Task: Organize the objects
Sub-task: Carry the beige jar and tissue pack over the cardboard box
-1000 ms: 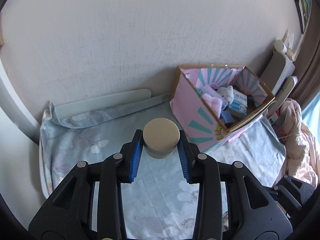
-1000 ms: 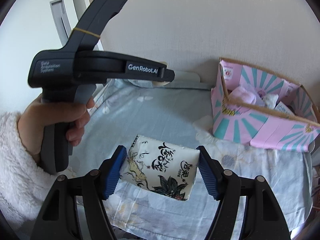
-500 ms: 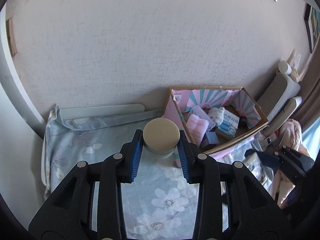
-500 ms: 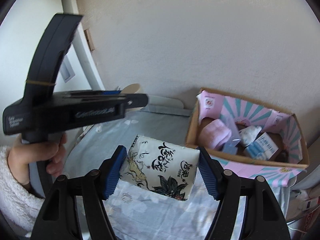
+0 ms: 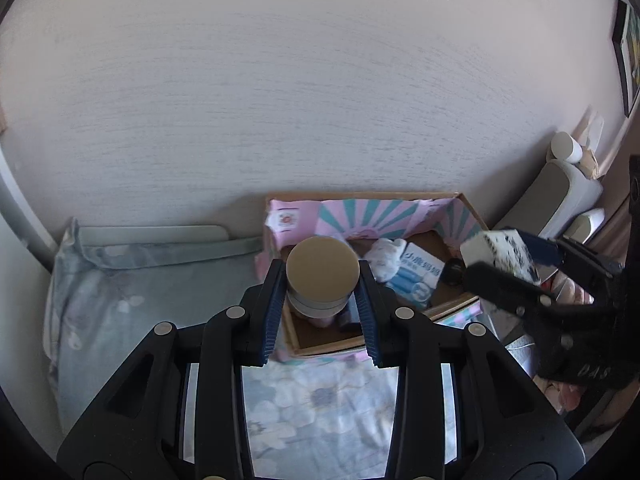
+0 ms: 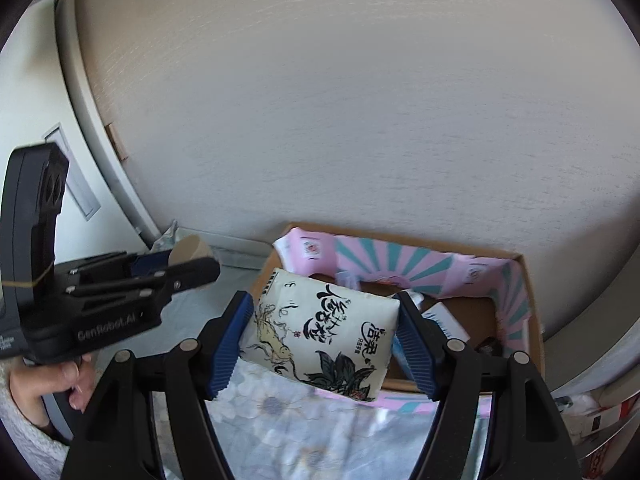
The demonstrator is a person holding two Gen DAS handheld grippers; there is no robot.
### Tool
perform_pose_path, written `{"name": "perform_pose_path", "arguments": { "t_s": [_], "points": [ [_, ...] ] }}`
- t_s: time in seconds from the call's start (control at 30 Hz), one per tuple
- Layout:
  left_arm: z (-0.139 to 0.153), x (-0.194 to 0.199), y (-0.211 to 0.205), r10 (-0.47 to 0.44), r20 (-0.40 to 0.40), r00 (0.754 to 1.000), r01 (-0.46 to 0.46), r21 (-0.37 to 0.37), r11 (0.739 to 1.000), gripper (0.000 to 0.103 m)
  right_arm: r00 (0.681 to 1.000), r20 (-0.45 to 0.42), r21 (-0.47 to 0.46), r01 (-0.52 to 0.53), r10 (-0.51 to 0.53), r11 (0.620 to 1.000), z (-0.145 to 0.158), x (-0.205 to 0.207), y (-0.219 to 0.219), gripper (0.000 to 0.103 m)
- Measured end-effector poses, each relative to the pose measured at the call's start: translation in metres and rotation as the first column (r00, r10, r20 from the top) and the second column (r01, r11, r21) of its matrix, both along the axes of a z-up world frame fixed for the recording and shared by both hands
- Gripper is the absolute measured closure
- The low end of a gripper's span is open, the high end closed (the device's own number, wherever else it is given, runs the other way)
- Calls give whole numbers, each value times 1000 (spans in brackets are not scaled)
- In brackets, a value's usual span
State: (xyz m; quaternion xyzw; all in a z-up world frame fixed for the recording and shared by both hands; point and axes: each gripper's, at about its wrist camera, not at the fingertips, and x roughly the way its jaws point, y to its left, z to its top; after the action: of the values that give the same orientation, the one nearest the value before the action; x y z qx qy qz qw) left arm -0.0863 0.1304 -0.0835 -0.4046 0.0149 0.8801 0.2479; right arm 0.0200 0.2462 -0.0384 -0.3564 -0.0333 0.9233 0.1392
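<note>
The left gripper [image 5: 320, 300] is clamping a round lidded jar [image 5: 322, 280] over the near corner of the pink box [image 5: 400, 212]. The right gripper [image 6: 324, 344] is squeezing a tissue pack [image 6: 324, 332] above it. The box is already holding several items; both loads are seemingly awaiting release.

Soft daylight, brighter toward the right, fills both fisheye views; edges curve and darken, with slight motion blur.

- A home bedroom: floral bedsheet [image 5: 320, 412] against a textured wall [image 5: 304, 100].
- Framed picture [image 5: 629, 46] hangs there.
- Cardboard box [image 6: 534, 320] holds household odds.
</note>
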Motion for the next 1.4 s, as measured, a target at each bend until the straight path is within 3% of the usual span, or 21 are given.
{"name": "perform_pose_path", "arguments": {
  "t_s": [0.27,0.63,1.0,1.4],
  "points": [
    [-15,3,54,-30,27,999,31,-9,999,72,998,22,1,61,-61,998,9,12,55,36],
    [-36,-12,82,-18,91,996,20,-21,1000,72,991,75,-62,112,-107,992,-6,16,106,36],
    [-50,-58,107,-12,159,987,22,-63,998,72,985,133,-117,122,-107,986,2,-29,148,36],
    [-83,-79,138,-28,236,971,62,-140,988,72,961,260,-145,136,-95,980,-24,-69,180,36]
  ]
}}
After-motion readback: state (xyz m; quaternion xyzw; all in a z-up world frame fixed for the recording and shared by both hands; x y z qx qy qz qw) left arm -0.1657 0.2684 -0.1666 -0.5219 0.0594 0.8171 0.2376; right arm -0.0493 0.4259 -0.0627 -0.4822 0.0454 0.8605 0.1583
